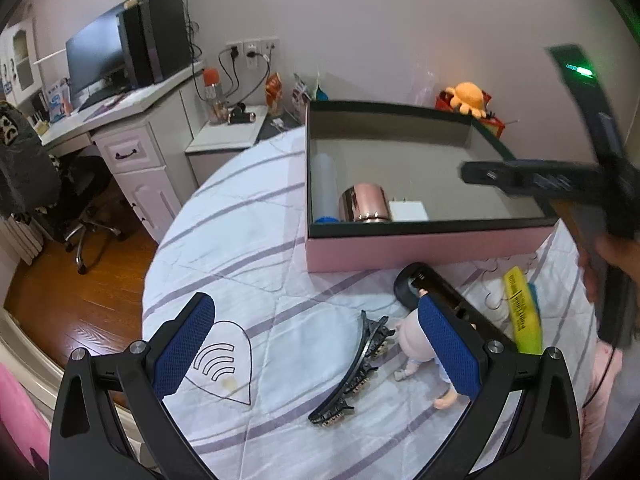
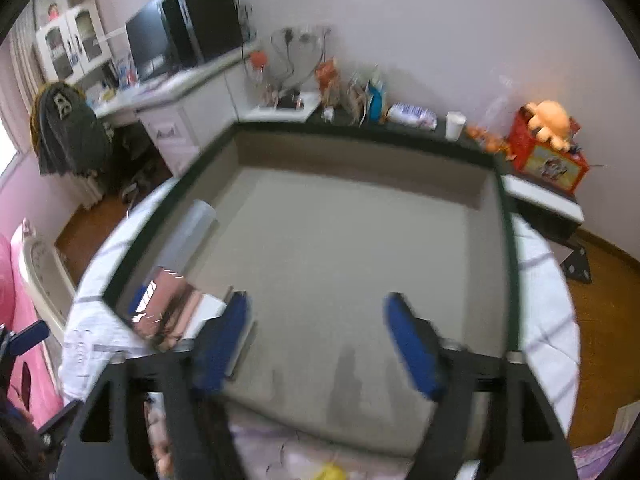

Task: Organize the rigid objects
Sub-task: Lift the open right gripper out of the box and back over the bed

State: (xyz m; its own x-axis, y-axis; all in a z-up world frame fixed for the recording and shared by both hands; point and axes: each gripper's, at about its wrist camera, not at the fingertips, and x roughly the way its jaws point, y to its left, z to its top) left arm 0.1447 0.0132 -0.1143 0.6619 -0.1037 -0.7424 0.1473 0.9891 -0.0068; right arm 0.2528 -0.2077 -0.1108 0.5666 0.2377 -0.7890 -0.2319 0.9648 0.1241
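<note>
The pink box (image 1: 424, 250) sits in the upper right of the left wrist view, on the striped bedsheet (image 1: 256, 240). Three things already lie along its near left corner: one translucent tube (image 1: 326, 186), one rose-gold metal cup (image 1: 366, 203) on its side, and one white charger block (image 1: 409, 211). The rest of the box floor is bare.

Four things are left on the sheet below the box: one black cylinder (image 1: 416, 282) just beside the pink wall, one black hair clip (image 1: 356, 372) at lower centre, one small doll (image 1: 418, 346) beside the clip, and one yellow packet (image 1: 522, 312) at the right. So the sorting looks a little under halfway done.

The right gripper (image 2: 316, 340) hangs over the box interior in the lower middle of its own view, jaws standing wide with nothing between them; that view is blurred, so a flat grey edge by its left pad may be the charger block, though I cannot be sure. The left gripper (image 1: 316, 352) hovers over the sheet, jaws wide and empty, with the clip and doll showing between its fingers.
</note>
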